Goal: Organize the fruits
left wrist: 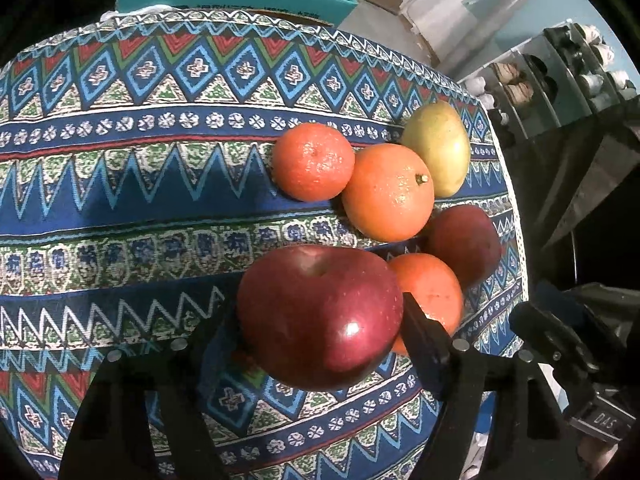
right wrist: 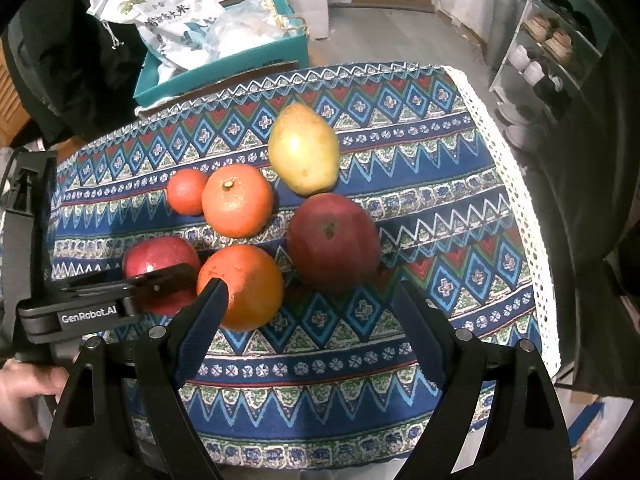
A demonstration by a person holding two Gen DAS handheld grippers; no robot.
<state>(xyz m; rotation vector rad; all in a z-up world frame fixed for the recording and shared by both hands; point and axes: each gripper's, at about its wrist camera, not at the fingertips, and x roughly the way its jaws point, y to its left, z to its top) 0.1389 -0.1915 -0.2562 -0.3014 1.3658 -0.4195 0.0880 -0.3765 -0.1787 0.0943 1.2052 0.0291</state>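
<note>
"GenRobot.AI" printed on left gripper (right wrist: 160,284), jaws clamped on red apple (left wrist: 320,316). Right gripper (right wrist: 308,312) jaws apart. Patterned worktop (right wrist: 460,208); teal box (right wrist: 224,64) behind.

A table draped in a blue, red and green zigzag-patterned cloth (right wrist: 440,216) carried 5 fruits ahead of the right claw: a yellow-green pear (right wrist: 304,150), a dark red mango-shaped fruit (right wrist: 332,240), 3 oranges (right wrist: 238,200).
</note>
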